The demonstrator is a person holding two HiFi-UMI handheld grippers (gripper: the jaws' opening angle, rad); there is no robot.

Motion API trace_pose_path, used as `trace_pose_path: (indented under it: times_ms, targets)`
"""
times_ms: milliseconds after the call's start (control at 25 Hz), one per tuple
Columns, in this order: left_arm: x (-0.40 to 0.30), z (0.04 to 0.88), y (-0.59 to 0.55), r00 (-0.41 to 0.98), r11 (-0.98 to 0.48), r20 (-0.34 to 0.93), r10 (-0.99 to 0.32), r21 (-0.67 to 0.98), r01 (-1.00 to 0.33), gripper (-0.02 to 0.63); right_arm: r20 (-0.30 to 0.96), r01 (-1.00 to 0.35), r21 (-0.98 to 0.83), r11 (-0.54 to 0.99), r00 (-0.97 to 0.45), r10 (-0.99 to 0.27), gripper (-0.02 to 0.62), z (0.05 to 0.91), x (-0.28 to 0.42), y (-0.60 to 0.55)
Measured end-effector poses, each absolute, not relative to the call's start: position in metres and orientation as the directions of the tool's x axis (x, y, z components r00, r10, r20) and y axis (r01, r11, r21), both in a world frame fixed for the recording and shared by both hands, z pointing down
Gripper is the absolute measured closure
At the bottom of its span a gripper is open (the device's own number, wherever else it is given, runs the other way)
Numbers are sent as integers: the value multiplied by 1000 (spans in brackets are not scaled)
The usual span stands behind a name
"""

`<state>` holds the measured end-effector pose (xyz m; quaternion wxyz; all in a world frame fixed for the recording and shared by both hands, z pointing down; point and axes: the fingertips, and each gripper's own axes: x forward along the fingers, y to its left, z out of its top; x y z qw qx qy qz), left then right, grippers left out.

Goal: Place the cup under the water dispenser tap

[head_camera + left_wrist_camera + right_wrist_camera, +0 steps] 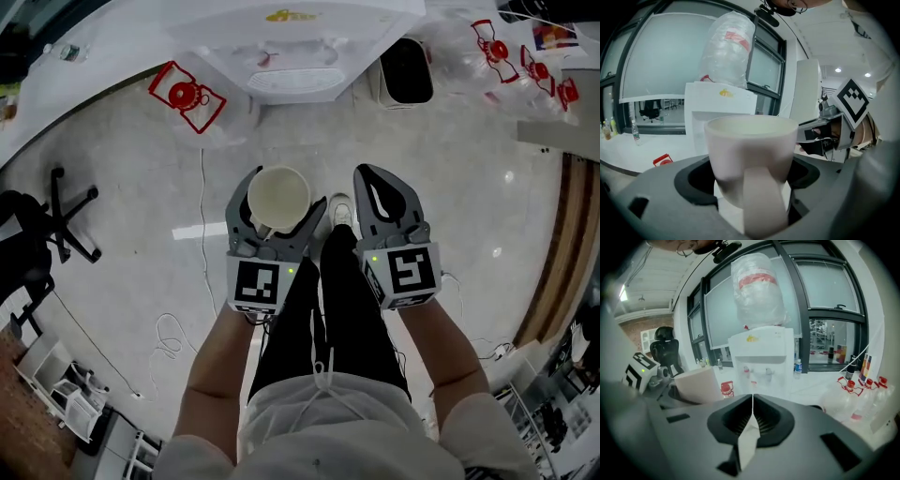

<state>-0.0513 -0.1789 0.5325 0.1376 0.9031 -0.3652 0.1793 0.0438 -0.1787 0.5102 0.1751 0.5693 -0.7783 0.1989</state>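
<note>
Left jaws: left gripper point(286, 188) pinching the cup point(750, 145), upright, handle toward its camera.
Right jaws: right gripper point(752, 401) pressed together, at the cup's 3 o'clock.
Cup position: over the floor point(450, 159), well apart from the water dispenser point(291, 56) at 12 o'clock.
Taps: seemingly two point(767, 373), small and blurry.

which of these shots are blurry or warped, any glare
Left gripper view: the cup is so near the lens that its handle is soft, and the window frames bow from the fisheye. Right gripper view: dark corners, the same bowing, the water dispenser fairly sharp, the shut right tool slightly soft. Head view: sharp, with bright reflections on the floor.
</note>
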Motion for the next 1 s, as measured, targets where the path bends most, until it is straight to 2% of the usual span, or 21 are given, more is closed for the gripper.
trace_pose_path:
  times_ms: [240,600,1000]
  targets:
    - [-39,591,-199,653,-658,433,-621,165,-735,163,480,-937,-69,342,-332,-812,566,569,45,-200]
    - [-7,666,-239,634,-664,439,-637,106,-740,163,510,-932,-73,356,-341,-790,566,639,61,-228]
    - [7,717,-302,587,-636,425,-689,36,-771,163,472,-926,-57,372,-354,-808,566,678,83,-268]
